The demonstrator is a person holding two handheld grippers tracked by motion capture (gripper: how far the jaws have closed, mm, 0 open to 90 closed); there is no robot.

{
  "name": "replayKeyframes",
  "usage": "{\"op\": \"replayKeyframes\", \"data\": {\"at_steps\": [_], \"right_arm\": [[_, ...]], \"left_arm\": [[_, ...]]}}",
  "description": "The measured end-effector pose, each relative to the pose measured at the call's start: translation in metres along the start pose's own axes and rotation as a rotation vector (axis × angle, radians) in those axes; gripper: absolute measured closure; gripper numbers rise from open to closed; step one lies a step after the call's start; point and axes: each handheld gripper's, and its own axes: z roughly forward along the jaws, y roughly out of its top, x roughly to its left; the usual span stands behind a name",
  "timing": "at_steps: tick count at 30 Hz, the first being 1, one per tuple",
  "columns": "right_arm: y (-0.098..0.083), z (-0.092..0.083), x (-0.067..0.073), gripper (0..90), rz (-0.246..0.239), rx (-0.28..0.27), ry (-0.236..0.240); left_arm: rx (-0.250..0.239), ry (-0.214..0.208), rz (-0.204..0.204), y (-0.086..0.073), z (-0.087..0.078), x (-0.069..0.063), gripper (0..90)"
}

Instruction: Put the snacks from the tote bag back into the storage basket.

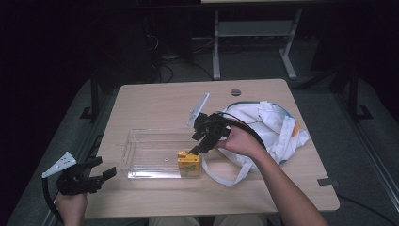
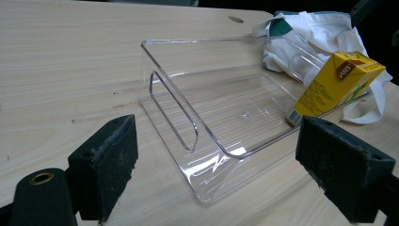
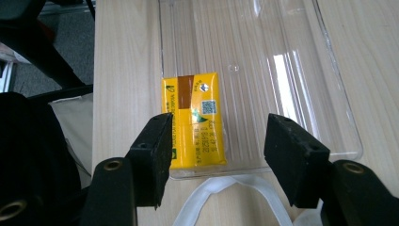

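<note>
Looking down from the high view, the carton [image 1: 188, 165] stands in the tray [image 1: 141, 155] at its lower right corner, centre of the frame. The right hand-held gripper [image 1: 196, 148] hangs just above it, jaws apart, far nearer than the left hand-held gripper [image 1: 104, 172], which waits released at lower left off the bench [image 1: 155, 99] edge. A bag [image 1: 273, 127] lies at right.

In the left gripper view, the carton sits at upper right, leaning, its top toward the upper right corner; both jaws stand wide.

In the right gripper view, the carton lies mid-frame, just beyond and between the open jaws, nearer the left one. Its long axis runs up the frame, along the jaws, brown-striped top pointing away.
</note>
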Motion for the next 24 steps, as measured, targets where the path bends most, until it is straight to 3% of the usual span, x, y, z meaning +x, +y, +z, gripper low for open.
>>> {"op": "replayKeyframes", "data": {"at_steps": [24], "right_arm": [[-0.016,-0.017,-0.011,41.7,0.044,-0.031,-0.045]], "left_arm": [[0.004,0.004,0.002,0.0,0.001,0.0,13.0]]}}
